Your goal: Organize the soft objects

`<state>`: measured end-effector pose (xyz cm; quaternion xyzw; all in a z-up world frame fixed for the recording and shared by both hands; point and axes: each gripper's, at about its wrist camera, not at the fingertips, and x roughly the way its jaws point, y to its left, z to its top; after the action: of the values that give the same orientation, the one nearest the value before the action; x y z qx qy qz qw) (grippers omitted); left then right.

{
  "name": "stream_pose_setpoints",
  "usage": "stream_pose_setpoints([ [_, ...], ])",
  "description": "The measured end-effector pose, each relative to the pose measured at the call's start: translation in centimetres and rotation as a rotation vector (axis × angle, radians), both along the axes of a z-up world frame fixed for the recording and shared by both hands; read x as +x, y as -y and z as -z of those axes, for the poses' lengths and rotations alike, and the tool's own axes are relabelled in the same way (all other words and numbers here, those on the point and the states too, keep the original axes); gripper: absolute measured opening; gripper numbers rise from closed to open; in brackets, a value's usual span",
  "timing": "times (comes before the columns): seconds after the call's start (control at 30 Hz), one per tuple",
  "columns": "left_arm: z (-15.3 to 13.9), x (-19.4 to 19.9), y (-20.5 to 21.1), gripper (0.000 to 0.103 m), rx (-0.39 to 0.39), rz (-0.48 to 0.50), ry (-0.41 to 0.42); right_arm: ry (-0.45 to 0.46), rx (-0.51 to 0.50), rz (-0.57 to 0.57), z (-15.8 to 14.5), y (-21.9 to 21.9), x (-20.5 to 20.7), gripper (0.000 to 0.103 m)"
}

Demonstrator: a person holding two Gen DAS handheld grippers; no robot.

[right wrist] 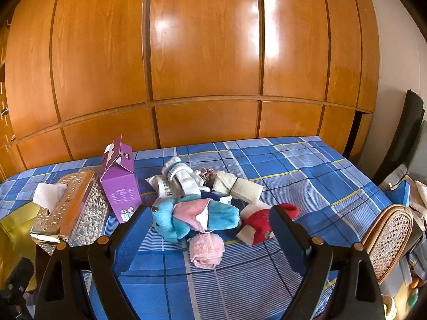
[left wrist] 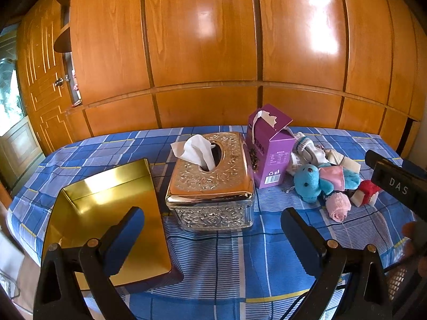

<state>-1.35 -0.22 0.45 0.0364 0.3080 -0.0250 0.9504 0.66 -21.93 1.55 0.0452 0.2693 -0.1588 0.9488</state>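
Two tools (left wrist: 210, 229) (right wrist: 208, 229) – one teddy (right wrist: 186, 217)

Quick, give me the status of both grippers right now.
Left gripper: open, holding nothing, above the checked cloth.
Right gripper: open, holding nothing, facing the pile of soft toys.

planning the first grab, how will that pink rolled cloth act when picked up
The pink rolled cloth looks fuzzy and soft, so it would likely squash and may unroll. It seems light. Lying free in front of the blue teddy, it could roll if nudged.
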Motion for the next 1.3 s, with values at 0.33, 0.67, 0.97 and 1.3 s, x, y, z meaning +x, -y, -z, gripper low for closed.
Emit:
stream_pose_setpoints([
  [0.33,0.0,0.0,0.3,0.103,-0.001,0.008,-0.004,0.003,0.007,0.017,-0.1,0.8,0.0,0.091],
  [0.67,0.5,0.4,1.2,0.103,0.005,0.051,-0.030,0.013,0.032,0.070,-0.2,3.5,0.1,0.091],
  [0.97,1.6,2.3,4.0,0.103,-0.103,0.295,-0.168,0.035,0.179,0.215,-0.6,11.7,-0.4,0.091],
  [1.3,3.0,6.2,12.0,0.103,-0.015,0.501,-0.223,0.022,0.220,0.281,-0.2,16.3,-1.6,0.091],
])
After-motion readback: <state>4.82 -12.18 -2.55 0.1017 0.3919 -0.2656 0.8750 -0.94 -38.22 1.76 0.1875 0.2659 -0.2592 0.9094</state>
